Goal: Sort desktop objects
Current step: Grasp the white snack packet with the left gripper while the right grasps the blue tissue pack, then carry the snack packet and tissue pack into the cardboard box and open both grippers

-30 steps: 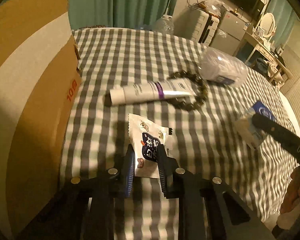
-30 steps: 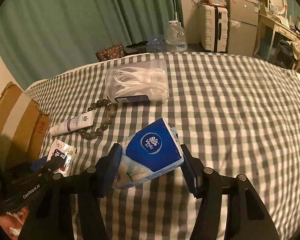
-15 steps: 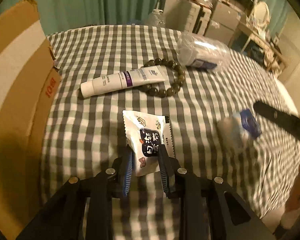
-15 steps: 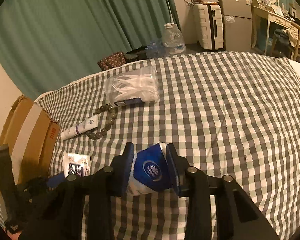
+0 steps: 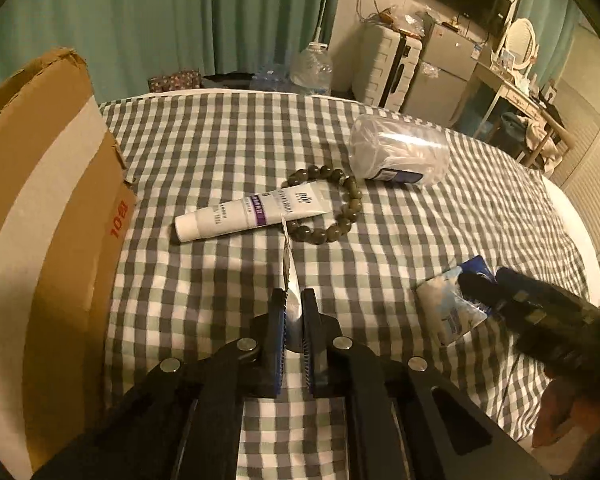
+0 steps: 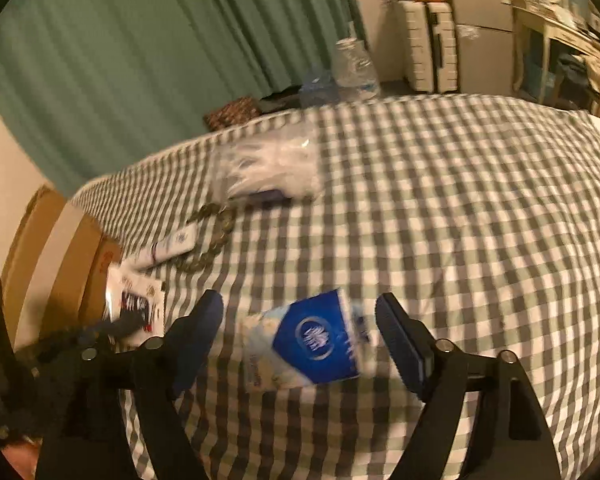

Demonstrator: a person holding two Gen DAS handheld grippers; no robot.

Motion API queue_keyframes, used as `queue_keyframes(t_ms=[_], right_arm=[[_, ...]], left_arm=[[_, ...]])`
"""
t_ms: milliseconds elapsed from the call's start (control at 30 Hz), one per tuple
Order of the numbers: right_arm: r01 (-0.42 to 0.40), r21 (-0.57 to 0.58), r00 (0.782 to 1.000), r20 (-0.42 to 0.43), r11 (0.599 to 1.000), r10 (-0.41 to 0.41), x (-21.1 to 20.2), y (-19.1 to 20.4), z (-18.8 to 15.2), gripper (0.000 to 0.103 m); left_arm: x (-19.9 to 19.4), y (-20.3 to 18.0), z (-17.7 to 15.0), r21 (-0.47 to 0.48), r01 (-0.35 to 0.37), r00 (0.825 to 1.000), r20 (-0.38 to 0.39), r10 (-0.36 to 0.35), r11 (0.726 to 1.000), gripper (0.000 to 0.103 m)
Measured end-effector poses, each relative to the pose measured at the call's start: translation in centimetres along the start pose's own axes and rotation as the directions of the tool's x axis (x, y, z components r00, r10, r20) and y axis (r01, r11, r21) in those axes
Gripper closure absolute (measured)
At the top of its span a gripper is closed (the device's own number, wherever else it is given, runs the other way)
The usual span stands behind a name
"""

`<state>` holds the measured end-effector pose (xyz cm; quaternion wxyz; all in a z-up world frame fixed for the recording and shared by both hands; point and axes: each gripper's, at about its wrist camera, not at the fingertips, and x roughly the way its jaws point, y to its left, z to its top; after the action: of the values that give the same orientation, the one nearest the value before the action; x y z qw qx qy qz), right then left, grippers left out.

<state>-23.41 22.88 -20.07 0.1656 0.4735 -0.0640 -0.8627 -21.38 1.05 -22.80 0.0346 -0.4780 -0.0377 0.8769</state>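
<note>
My left gripper is shut on a white snack packet, held edge-on above the checked cloth. The packet also shows in the right wrist view. My right gripper is open, its fingers wide on either side of a blue and white tissue pack; whether the pack rests on the cloth or is in the air I cannot tell. In the left wrist view the tissue pack lies at the right by the right gripper's fingers. A white tube, a bead bracelet and a clear plastic bag lie further back.
A cardboard box stands along the left edge of the checked cloth. Green curtains, a water bottle, a suitcase and a dressing table lie beyond the far edge. The right wrist view is blurred.
My left gripper has lifted the snack packet and turned it edge-on. My right gripper, shut on the tissue pack half a second ago, has opened wide around it.
</note>
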Motion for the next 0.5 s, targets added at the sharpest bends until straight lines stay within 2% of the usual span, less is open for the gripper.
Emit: queue_keyframes(t_ms=[133, 167, 267, 300, 400, 500], right_arm=[[0.062, -0.072, 0.988, -0.137, 0.995, -0.072, 2.7, 1.3, -0.8, 0.021], [0.085, -0.092, 0.985, -0.143, 0.992, -0.098, 2.9, 1.7, -0.9, 0.021], [0.120, -0.128, 0.981, -0.136, 0.985, -0.137, 3.2, 2.2, -1.1, 0.023], [0.122, -0.120, 0.982, -0.129, 0.985, -0.138, 3.2, 2.0, -1.0, 0.029], [0.070, -0.052, 0.990, -0.116, 0.996, -0.075, 2.6, 0.7, -0.8, 0.030], [0.055, -0.001, 0.995, -0.087, 0.998, -0.055, 1.4, -0.2, -0.7, 0.030]], left_arm=[[1.1, 0.8, -0.5, -0.023, 0.008, 0.999, -0.042, -0.009, 1.000, 0.095], [1.3, 0.9, -0.7, -0.033, 0.008, 0.999, -0.049, -0.009, 0.999, 0.095], [2.7, 1.4, -1.0, -0.073, 0.012, 0.996, -0.087, -0.018, 0.997, 0.095], [2.9, 1.6, -1.1, -0.082, 0.012, 0.996, -0.089, -0.019, 0.997, 0.095], [2.4, 1.8, -1.2, -0.089, 0.016, 0.997, -0.068, -0.022, 0.996, 0.095], [0.8, 1.3, -1.0, -0.069, 0.033, 0.999, -0.028, -0.035, 0.997, 0.095]])
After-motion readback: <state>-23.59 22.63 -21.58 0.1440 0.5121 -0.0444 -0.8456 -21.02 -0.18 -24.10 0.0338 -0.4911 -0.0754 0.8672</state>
